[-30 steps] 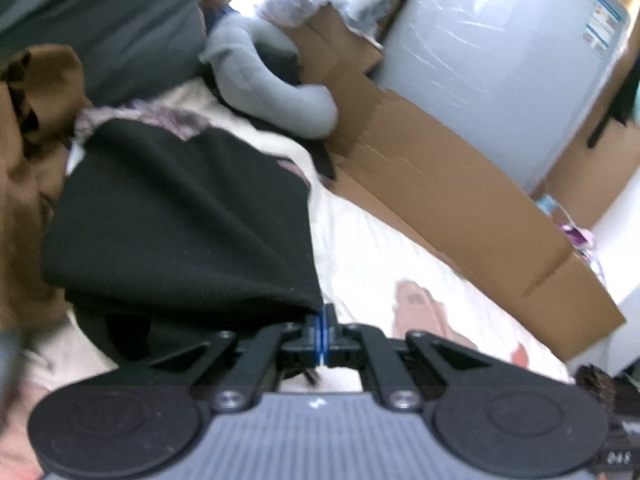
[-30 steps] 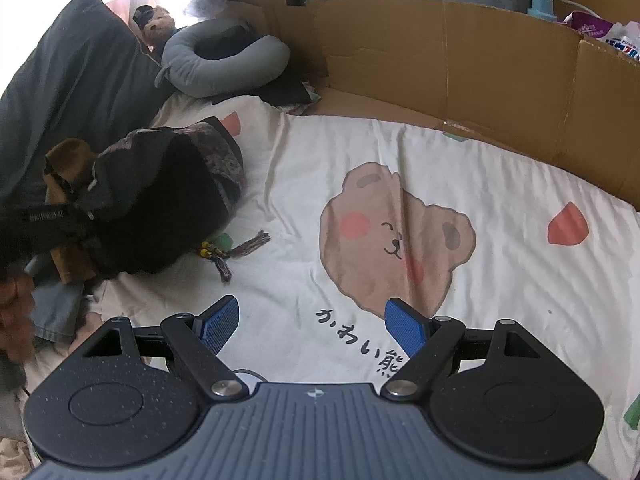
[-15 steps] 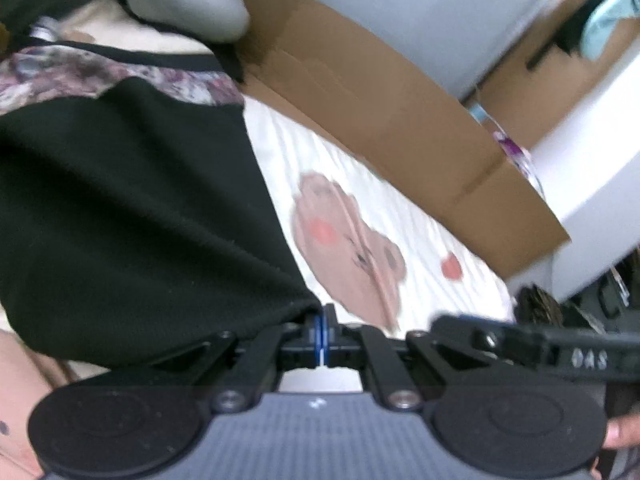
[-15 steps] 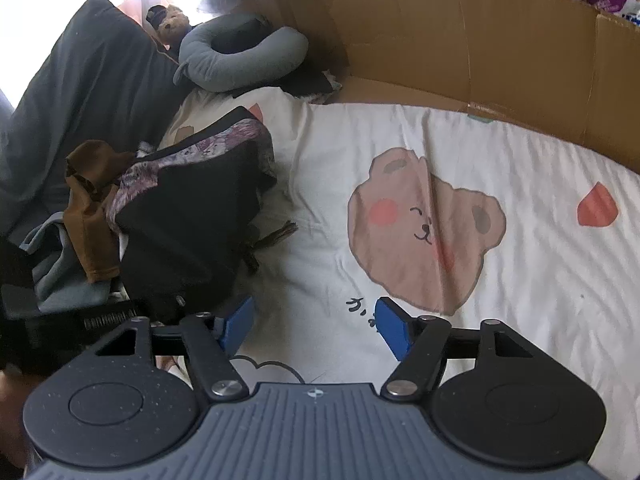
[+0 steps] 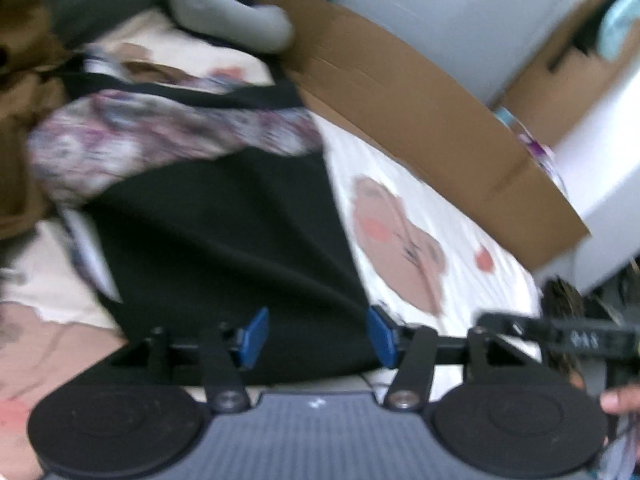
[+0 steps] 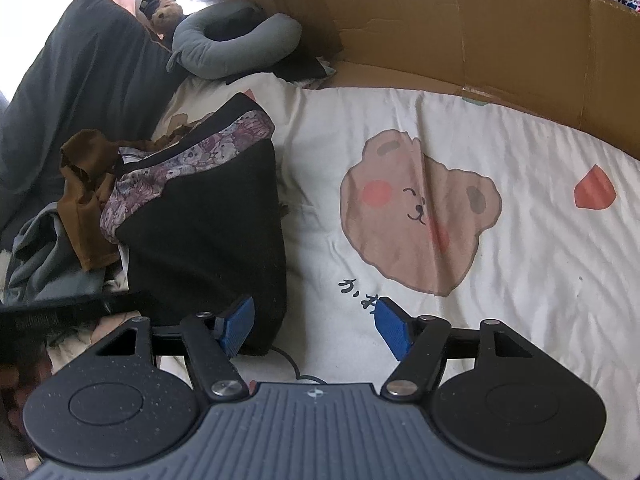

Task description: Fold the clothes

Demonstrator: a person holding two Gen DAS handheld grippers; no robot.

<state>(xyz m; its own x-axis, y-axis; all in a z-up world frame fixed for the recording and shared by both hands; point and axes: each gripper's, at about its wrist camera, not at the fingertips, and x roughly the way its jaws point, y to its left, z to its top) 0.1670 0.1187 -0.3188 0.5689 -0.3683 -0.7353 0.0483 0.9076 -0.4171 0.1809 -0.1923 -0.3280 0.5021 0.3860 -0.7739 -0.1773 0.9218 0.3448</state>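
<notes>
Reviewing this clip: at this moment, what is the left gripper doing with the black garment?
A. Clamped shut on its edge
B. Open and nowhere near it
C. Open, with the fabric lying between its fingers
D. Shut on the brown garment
C: the left gripper has its blue pads spread apart, with the near edge of the black garment lying between them.

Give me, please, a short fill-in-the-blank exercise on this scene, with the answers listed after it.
1. The left gripper has its jaws ____ over the black garment.
2. The sheet is printed with a brown ____.
3. The band along the garment's top is ____ patterned.
4. The grey neck pillow lies in front of the ____ wall.

Answers: open; bear; floral; cardboard
</notes>
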